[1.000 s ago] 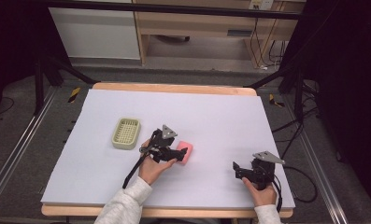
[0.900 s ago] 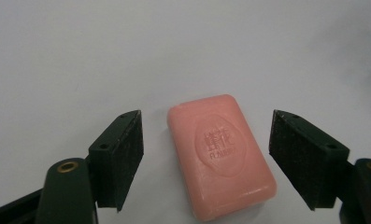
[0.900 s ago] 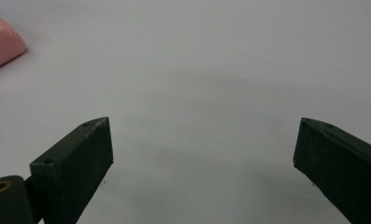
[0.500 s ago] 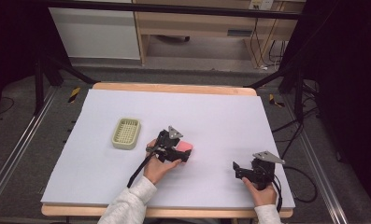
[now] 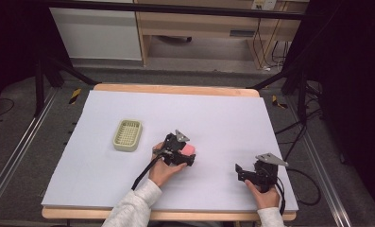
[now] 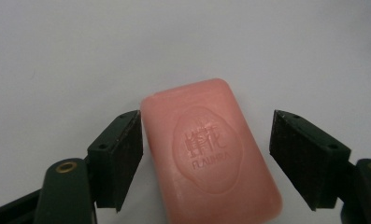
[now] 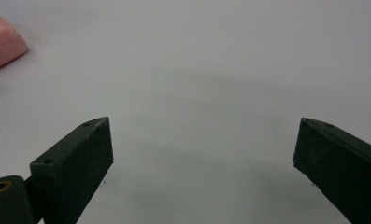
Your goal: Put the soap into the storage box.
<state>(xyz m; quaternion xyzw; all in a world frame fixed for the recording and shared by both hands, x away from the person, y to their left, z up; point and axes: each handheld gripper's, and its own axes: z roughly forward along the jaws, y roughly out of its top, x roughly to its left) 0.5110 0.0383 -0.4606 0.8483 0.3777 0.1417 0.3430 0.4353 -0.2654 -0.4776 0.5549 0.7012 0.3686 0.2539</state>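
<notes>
A pink bar of soap with a stamped logo lies flat on the white table sheet. My left gripper is open and straddles it. The left jaw sits right at the bar's long edge, and the right jaw stands a gap away. In the high view the soap peeks out at the tip of the left gripper, near the table's middle. My right gripper rests open near the front right with nothing between its fingers. The soap's corner shows at the upper left of its view.
A pale green slotted soap dish stands on the sheet to the left of the left gripper. The table's wooden edge runs along the back. A cable trails from the left gripper along the forearm.
My left gripper has slid a little to the right and forward, so its jaws now sit around the soap. The right gripper has stayed put.
</notes>
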